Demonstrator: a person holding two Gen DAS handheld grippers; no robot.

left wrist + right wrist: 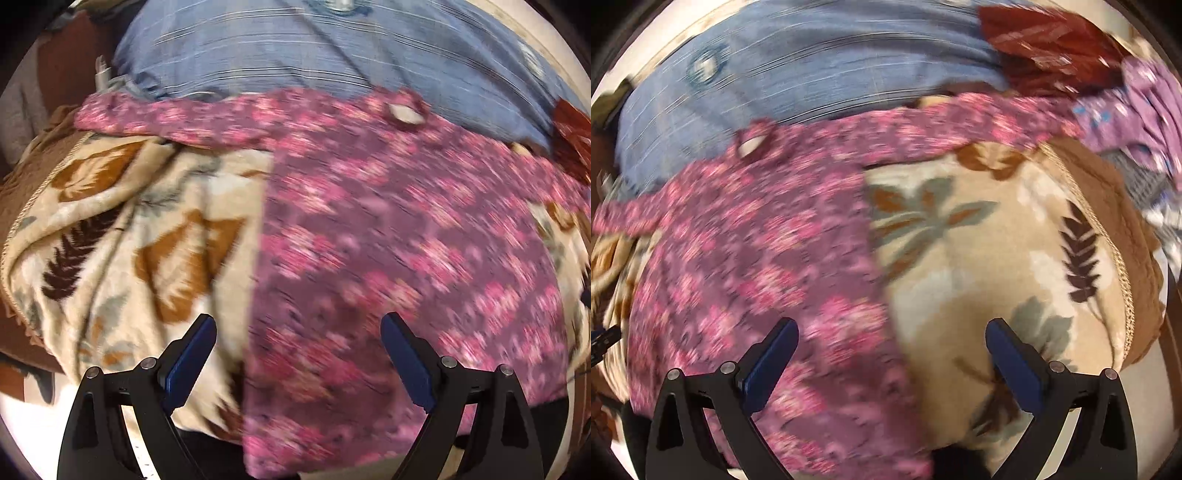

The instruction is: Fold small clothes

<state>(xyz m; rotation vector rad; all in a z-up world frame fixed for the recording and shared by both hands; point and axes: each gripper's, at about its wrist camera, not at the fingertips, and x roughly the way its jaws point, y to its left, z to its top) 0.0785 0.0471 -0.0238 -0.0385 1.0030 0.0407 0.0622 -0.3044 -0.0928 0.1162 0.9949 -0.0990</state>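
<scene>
The small purple garment with a pink floral print (388, 229) looks thin, light and limp; it will likely sag and slide when lifted, so the hem corners and sleeve ends seem the best holds; it lies spread flat, neck opening away, sleeves out to the sides, on a cream leaf-patterned fleece blanket (155, 221); both left tongs (298, 363) and right tongs (891, 365) hover apart above its near edge, holding nothing.

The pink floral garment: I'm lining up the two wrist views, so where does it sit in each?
Left wrist: pink floral garment fills the centre and right, over the leaf blanket.
Right wrist: it fills the centre and left.
Shared landmark: its neck opening, beside the blue cloth.
</scene>
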